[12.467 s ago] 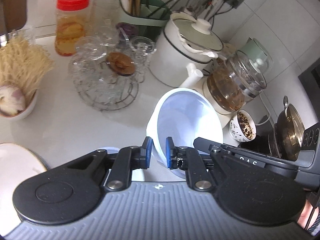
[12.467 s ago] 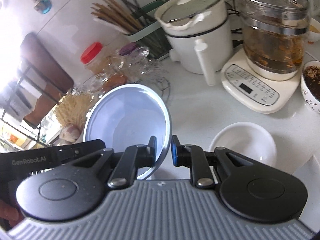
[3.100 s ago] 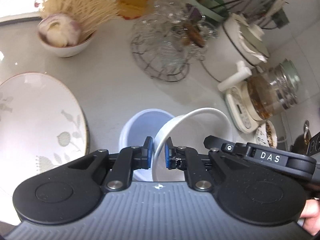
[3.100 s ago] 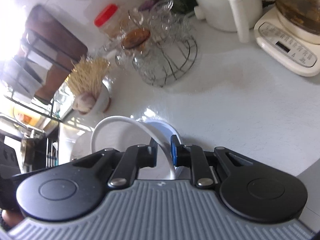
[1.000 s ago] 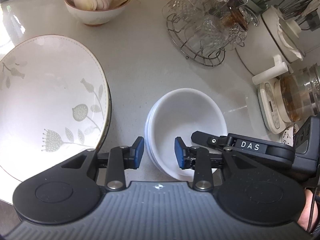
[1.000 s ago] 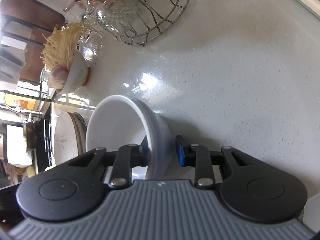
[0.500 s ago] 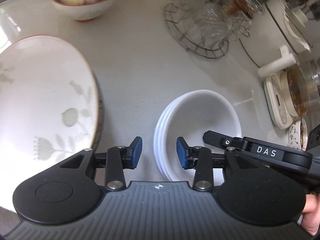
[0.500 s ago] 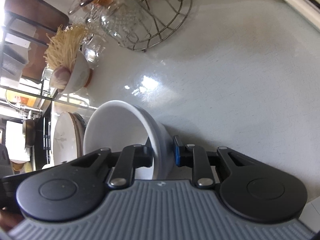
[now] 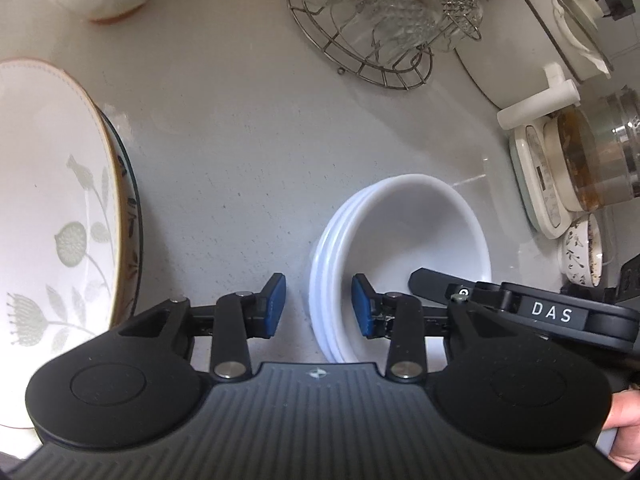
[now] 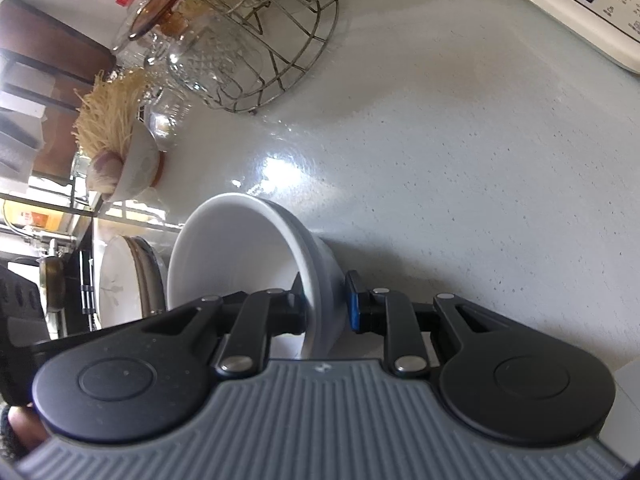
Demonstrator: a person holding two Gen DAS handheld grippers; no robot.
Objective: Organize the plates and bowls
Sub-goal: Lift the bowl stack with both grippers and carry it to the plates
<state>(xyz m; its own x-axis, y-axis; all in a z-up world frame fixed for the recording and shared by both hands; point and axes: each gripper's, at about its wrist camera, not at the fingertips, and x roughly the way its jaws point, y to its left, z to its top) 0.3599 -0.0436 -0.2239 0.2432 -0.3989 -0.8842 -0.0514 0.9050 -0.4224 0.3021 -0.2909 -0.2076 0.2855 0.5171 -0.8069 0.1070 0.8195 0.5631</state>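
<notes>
Bowls (image 9: 400, 248), nested in a white stack, sit on the table (image 9: 224, 128) between both claws. Right claw (image 10: 326, 304) clamps the stack's rim; left claw (image 9: 318, 306), jaws just narrowing, straddles the opposite rim, not pressing. Flowered plates (image 9: 52, 208) lie left. Best to squeeze evenly and keep the stack level.

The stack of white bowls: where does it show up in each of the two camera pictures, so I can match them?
Left wrist view: the stack of white bowls sits low and right of centre, its near rim between the left tool's blue pads.
Right wrist view: the stack is low and left of centre, tilted by the fisheye, its wall in the right tool.
Shared landmark: the wire rack of glasses.
</notes>
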